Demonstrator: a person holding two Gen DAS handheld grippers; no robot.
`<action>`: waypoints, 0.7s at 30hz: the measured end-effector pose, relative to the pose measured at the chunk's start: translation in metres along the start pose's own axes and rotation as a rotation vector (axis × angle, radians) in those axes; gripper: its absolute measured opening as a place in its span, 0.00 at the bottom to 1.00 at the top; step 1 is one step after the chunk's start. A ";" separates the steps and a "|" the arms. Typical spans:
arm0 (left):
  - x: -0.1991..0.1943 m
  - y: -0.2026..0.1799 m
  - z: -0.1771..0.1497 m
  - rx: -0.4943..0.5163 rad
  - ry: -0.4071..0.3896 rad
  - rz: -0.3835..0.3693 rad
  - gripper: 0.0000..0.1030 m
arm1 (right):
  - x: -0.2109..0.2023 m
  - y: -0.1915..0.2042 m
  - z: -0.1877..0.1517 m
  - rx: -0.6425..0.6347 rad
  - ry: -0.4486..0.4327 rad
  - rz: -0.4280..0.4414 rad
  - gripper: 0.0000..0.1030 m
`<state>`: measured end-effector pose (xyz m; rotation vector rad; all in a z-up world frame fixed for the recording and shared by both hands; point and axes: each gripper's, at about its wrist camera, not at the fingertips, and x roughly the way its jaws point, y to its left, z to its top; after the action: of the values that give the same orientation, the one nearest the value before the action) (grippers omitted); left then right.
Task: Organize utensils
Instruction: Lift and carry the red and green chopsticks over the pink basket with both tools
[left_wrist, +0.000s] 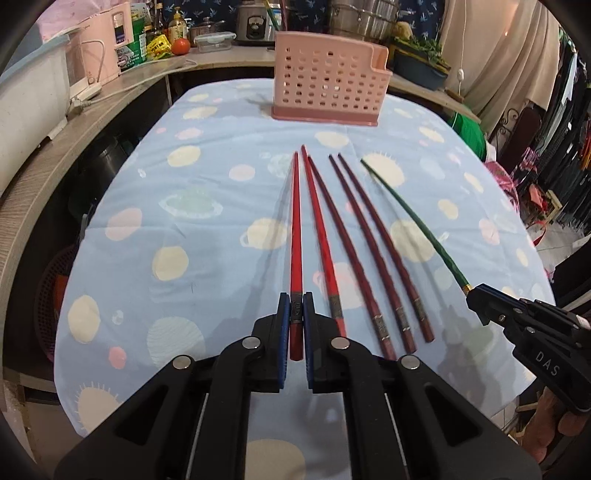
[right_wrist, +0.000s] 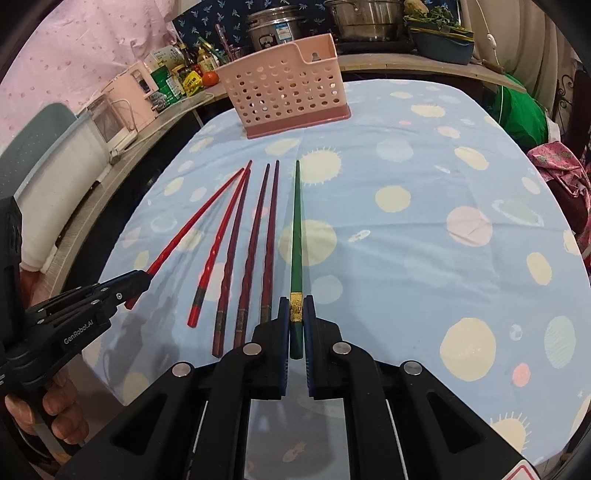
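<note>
Red chopstick (left_wrist: 295, 236) sits clamped at its thick end in the left gripper (left_wrist: 296, 314), frame centre; the right gripper (right_wrist: 296, 314) is clamped on the green chopstick (right_wrist: 296, 236). Four more chopsticks (left_wrist: 354, 236) lie between them, and the pink perforated holder (left_wrist: 328, 85) stands at upper centre on the blue cloth (left_wrist: 184, 221).

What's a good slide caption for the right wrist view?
Right gripper clamps the green chopstick while the left gripper holds a red chopstick, pink utensil holder ahead.
</note>
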<state>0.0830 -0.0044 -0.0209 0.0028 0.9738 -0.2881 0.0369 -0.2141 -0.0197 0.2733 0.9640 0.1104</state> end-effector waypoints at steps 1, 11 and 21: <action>-0.005 0.000 0.004 -0.004 -0.011 -0.003 0.07 | -0.004 0.000 0.004 0.009 -0.008 0.008 0.07; -0.053 0.014 0.061 -0.077 -0.163 -0.024 0.07 | -0.046 -0.009 0.055 0.050 -0.137 0.015 0.07; -0.083 0.025 0.130 -0.117 -0.296 -0.029 0.06 | -0.079 -0.008 0.116 0.048 -0.285 0.029 0.07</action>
<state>0.1509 0.0230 0.1169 -0.1572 0.6951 -0.2494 0.0871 -0.2592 0.1032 0.3373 0.6802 0.0721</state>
